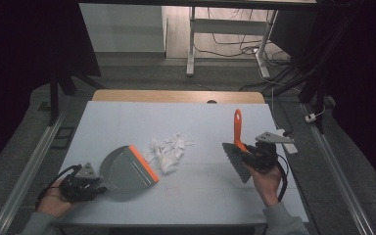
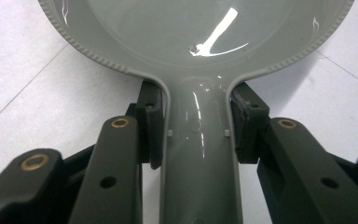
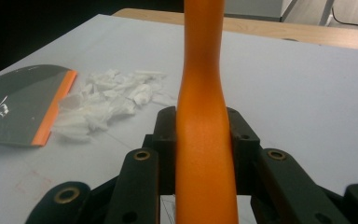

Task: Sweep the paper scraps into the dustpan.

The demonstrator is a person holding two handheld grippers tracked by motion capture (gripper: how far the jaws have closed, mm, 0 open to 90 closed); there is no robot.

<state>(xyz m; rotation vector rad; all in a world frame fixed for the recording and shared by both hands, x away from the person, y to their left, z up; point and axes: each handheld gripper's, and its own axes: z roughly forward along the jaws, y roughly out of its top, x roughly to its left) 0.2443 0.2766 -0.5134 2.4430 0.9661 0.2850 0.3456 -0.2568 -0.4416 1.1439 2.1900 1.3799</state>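
Note:
A grey dustpan (image 1: 125,169) with an orange lip lies on the white table, its lip facing a pile of white paper scraps (image 1: 166,151). My left gripper (image 1: 94,185) is shut on the dustpan's handle (image 2: 198,154), one pad on each side of it. My right gripper (image 1: 252,157) is shut on the orange handle (image 3: 204,135) of a hand brush (image 1: 237,157), whose grey bristles hang just right of the scraps. In the right gripper view the scraps (image 3: 107,100) and the dustpan (image 3: 23,105) lie to the left.
The white table top (image 1: 200,122) has a wooden strip along its far edge. Beyond it stand a desk frame and cables on the floor. Metal rails run along both sides of the table.

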